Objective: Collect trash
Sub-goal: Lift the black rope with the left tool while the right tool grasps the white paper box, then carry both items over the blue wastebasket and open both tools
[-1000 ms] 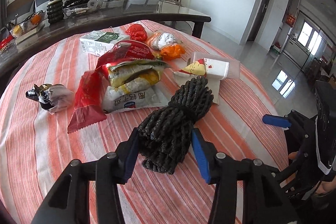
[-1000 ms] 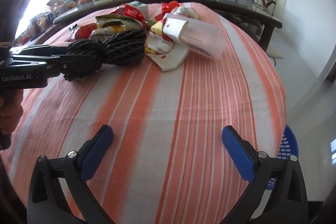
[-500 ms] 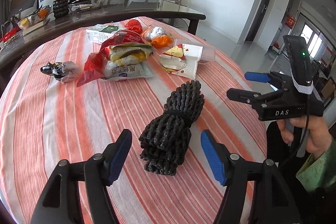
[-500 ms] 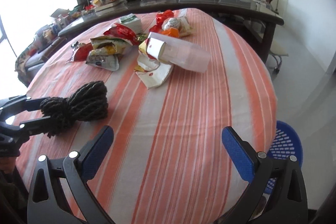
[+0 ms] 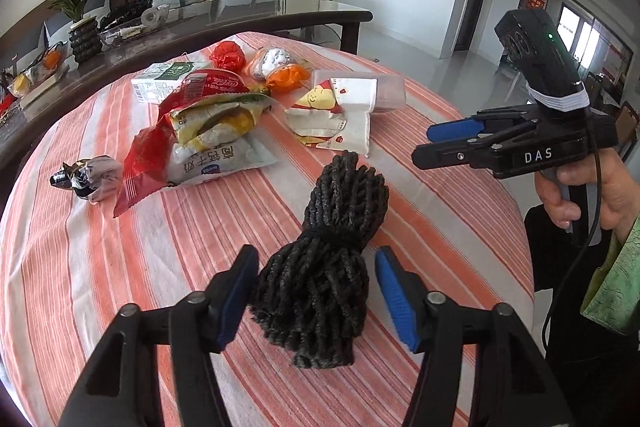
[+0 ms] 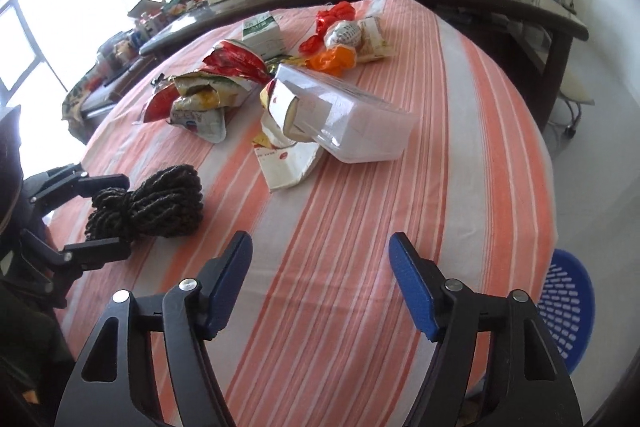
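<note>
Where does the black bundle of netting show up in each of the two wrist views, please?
Left wrist view: the black bundle lies low in the centre, between the left hand-held gripper's closing jaws.
Right wrist view: the bundle lies at the left edge, mid-height.
Shared landmark: the clear plastic box further up the table.

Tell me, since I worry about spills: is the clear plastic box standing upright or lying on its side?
On its side. The clear plastic box lies lengthwise on the striped tablecloth, one end resting on a crumpled paper wrapper. Whether it holds anything, I cannot tell.
</note>
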Tool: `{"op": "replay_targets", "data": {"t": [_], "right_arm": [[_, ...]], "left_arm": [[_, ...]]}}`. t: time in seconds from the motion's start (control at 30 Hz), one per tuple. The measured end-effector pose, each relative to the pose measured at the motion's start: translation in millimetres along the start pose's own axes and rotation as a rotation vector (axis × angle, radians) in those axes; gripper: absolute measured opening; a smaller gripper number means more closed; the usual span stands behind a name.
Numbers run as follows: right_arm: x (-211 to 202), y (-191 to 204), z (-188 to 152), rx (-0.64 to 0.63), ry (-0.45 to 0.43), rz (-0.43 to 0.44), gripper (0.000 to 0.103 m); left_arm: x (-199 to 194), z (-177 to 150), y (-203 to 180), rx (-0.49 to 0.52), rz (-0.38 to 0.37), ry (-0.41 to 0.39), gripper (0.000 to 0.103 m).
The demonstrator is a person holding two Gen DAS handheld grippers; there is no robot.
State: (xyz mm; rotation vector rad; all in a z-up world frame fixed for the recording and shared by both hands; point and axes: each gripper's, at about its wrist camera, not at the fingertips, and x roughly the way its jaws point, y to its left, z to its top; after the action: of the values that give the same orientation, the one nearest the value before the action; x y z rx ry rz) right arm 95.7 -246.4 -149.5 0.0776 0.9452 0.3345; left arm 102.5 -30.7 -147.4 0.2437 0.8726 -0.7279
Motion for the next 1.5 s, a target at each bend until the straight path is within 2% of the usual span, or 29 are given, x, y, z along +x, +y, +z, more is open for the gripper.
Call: {"op": "replay_targets", "data": {"t": [0.17, 0.4, 0.47, 0.5, 0.53, 0.8, 1.0, 1.13, 1.27, 1.4, 1.5], "right_arm": [[17.3, 6.9, 14.4, 0.017, -0.006, 0.068, 0.064], [40.9, 16.8, 31.9, 0.1, -0.084, -0.009, 0.063], [41.9, 17.7, 35.3, 0.13, -0.099, 0.007, 0.048], [41.4, 19.5, 35.6, 0.135, -0.101, 0.018, 0.023], [39.3, 22.5, 35.1, 0.132, -0.104, 0.023, 0.01], [-5.9, 44.4, 20.7, 0.086, -0.154, 0.046, 0.006], [-48.3, 40.2, 7.7, 0.076, -0.197, 0.056, 0.006], [-83.6, 6.9, -0.3, 0.115, -0.22, 0.022, 0.006], [-112.9, -52.5, -15.5, 0.172, -0.206, -0.122, 0.006], [-122.2, -123.5, -39.0, 0.258, -0.112, -0.274, 0.006], [-117.5, -172.5, -56.0, 0.325, -0.029, -0.33, 0.006]], "left_arm": [[-9.5, -2.5, 1.6, -0.078, 0.034, -0.033, 0.039], [-43.7, -19.5, 19.0, -0.256, 0.081, -0.09, 0.038], [-51.8, -23.6, 22.3, -0.291, 0.084, -0.103, 0.038], [-55.6, -24.8, 23.5, -0.303, 0.088, -0.11, 0.038], [-58.9, -25.6, 23.9, -0.314, 0.092, -0.117, 0.038], [-69.8, -21.2, 15.2, -0.37, 0.126, -0.142, 0.038], [-54.3, 2.5, -9.7, -0.361, 0.066, -0.121, 0.038], [-35.1, 34.9, -50.2, -0.284, 0.008, -0.1, 0.038], [0.6, 72.9, -100.9, -0.209, -0.079, -0.06, 0.038], [54.3, 105.1, -153.3, -0.156, -0.178, 0.016, 0.038], [99.4, 123.6, -189.2, -0.139, -0.249, 0.085, 0.038]]}}
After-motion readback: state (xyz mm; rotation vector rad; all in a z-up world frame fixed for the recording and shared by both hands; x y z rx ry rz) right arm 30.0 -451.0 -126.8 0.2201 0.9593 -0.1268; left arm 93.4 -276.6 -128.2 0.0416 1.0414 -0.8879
